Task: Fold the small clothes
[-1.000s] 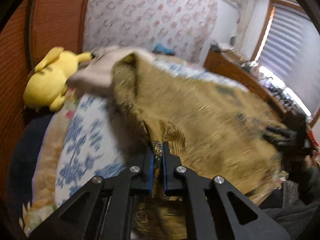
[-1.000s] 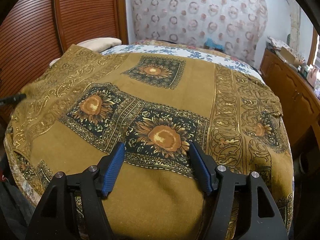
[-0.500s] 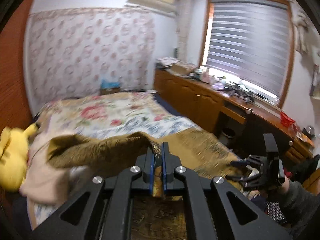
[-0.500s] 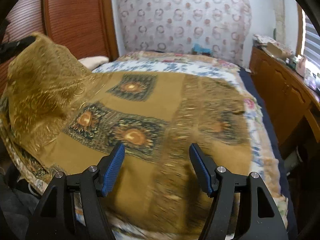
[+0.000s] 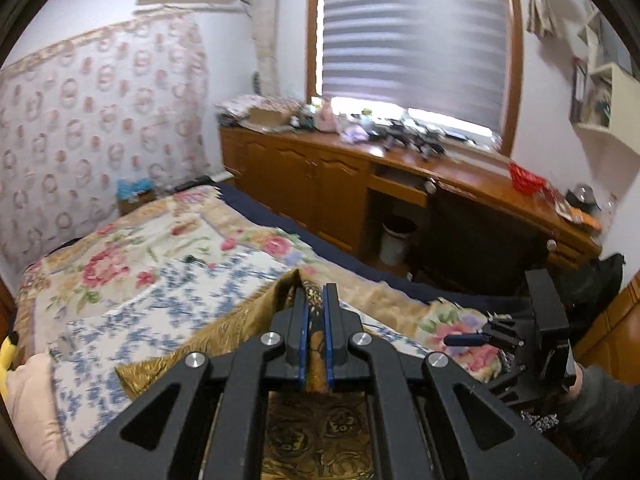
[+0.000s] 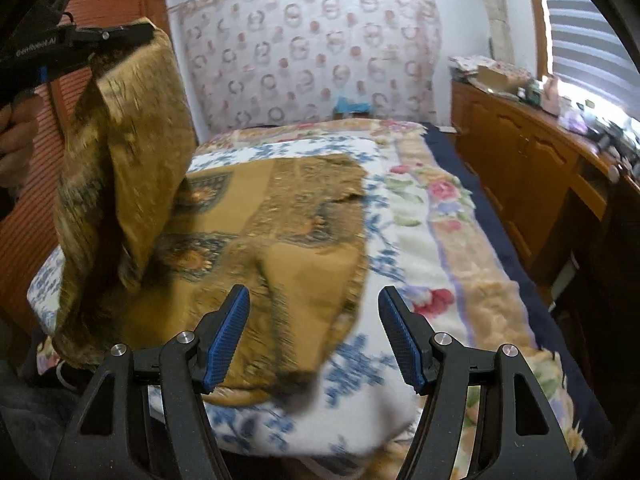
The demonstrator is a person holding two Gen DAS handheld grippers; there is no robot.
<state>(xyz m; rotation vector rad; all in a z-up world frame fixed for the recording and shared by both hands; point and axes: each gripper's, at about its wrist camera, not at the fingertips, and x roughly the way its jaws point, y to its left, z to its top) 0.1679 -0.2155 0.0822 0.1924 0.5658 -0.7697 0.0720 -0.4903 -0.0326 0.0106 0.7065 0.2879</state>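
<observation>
Right wrist view showing folding barely begun: left gripper clamping and lifting one corner of the mustard-gold patterned cloth lying on the floral-quilted bed, right gripper hovering wide and empty.

Home bedroom, floral-quilted bed, wooden cabinets, window blinds

Left wrist view high, facing the window, right wrist view low, both sharing the bed.

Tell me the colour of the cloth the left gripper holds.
Golden brown cloth with dark flower squares; clearest in the right wrist view.
</observation>
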